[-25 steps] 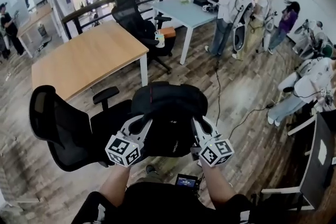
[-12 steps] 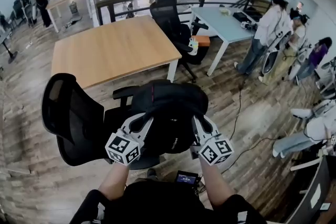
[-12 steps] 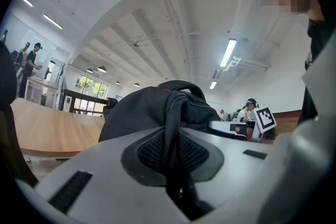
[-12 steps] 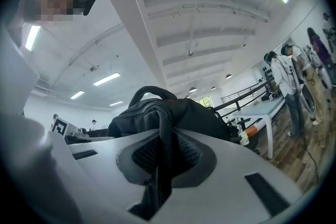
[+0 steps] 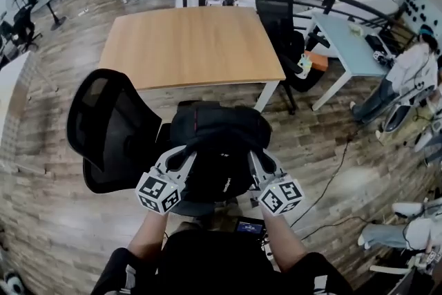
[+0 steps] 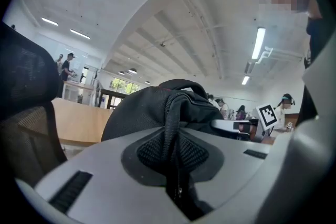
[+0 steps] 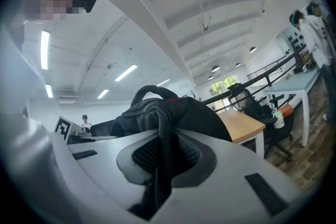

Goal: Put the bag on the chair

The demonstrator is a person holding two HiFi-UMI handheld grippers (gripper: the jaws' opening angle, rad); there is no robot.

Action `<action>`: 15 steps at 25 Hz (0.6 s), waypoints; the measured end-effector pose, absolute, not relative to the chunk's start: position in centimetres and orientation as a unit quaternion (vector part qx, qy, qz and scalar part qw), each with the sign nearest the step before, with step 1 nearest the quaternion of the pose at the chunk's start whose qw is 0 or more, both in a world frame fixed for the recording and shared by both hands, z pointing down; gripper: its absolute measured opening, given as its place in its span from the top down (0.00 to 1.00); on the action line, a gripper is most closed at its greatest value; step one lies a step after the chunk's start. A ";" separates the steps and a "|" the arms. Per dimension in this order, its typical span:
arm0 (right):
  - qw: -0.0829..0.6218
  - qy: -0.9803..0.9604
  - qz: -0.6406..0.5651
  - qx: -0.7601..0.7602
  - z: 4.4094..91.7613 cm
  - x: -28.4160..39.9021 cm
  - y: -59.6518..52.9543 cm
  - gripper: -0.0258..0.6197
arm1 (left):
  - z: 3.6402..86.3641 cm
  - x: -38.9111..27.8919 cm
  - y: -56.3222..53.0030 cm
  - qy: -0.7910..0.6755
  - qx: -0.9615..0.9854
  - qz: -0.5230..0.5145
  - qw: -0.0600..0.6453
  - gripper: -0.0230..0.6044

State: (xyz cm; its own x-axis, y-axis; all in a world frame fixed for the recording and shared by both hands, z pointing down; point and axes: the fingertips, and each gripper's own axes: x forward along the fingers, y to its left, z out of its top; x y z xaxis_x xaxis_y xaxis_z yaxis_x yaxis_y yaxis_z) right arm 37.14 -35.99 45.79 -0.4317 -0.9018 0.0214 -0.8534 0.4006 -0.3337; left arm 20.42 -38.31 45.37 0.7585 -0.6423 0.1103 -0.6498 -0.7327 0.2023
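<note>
The left hand-held gripper (image 5: 185,157) and right hand-held gripper (image 5: 254,159) each pinch a side seam of the bag (image 5: 221,141), which hangs between them. The chair (image 5: 110,122) lies closer on the left than 1 second ago.

Wood floor (image 5: 48,217) under chair (image 5: 110,128), table (image 5: 193,45)

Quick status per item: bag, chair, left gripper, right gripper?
bag: held by both grippers, above the chair seat; contact with the seat unclear.
chair: upright, seat mostly hidden under the bag.
left gripper: shut on the bag's zip seam.
right gripper: shut on the bag's zip seam.
</note>
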 end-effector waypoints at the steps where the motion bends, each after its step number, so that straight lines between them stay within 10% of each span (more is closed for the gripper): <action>1: 0.078 0.842 -0.156 -0.511 46.3 36.7 -36.7 0.91 | 45.8 19.9 -38.5 -0.364 0.924 0.018 0.118 0.89; 15: 0.021 0.903 -0.236 -0.357 52.1 31.2 -42.8 0.90 | 52.2 14.8 -40.7 -0.494 0.844 0.012 0.210 0.89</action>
State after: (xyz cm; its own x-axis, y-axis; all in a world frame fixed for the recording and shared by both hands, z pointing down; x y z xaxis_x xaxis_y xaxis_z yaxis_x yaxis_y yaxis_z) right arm 31.24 -42.80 52.11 -0.7435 -0.6558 0.1309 -0.6359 0.6328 -0.4418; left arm 14.79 -40.73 52.21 0.5120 -0.8284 0.2270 -0.8381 -0.4240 0.3432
